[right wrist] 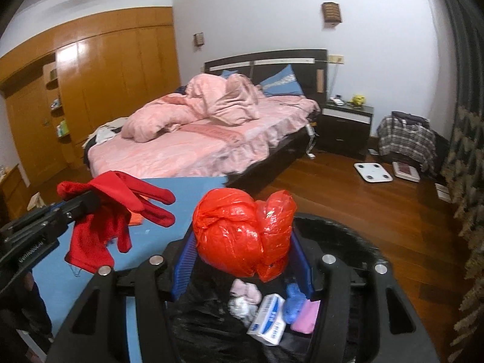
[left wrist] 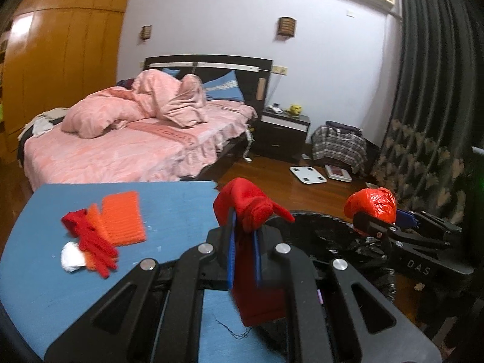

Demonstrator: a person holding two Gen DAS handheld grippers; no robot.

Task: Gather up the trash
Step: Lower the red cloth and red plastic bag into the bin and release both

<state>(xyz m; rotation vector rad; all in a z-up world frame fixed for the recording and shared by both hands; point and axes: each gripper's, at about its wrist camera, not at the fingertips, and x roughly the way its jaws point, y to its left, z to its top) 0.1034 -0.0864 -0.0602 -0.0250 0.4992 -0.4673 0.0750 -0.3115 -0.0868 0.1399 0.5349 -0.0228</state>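
Tools point(left wrist: 243, 236) point(right wrist: 245, 260) level above bin point(right wrist: 348, 239), gripping glove point(left wrist: 248, 205), bag point(right wrist: 242, 230).

The right gripper point(right wrist: 245, 254) fills the bottom of the view, its blue-lined jaws closed on a crumpled red plastic bag point(right wrist: 242, 233). Directly below the jaws is a bin lined with a black bag point(right wrist: 341, 233), holding a white and blue box point(right wrist: 267, 320), a blue wad point(right wrist: 292, 301), a pink block point(right wrist: 305, 317) and pale pink cloth point(right wrist: 246, 292). To the left of the jaws, the left gripper point(right wrist: 60, 211) holds a red glove point(right wrist: 106, 211), which hangs over a blue counter point(right wrist: 181, 193). Beyond the jaws stands a bed with pink bedding point(right wrist: 187, 142), a wooden wardrobe point(right wrist: 106, 69) to its left, and a dark nightstand point(right wrist: 345, 124) to its right. A white scale point(right wrist: 372, 171) lies on the wooden floor point(right wrist: 332, 190), far right of the jaws.
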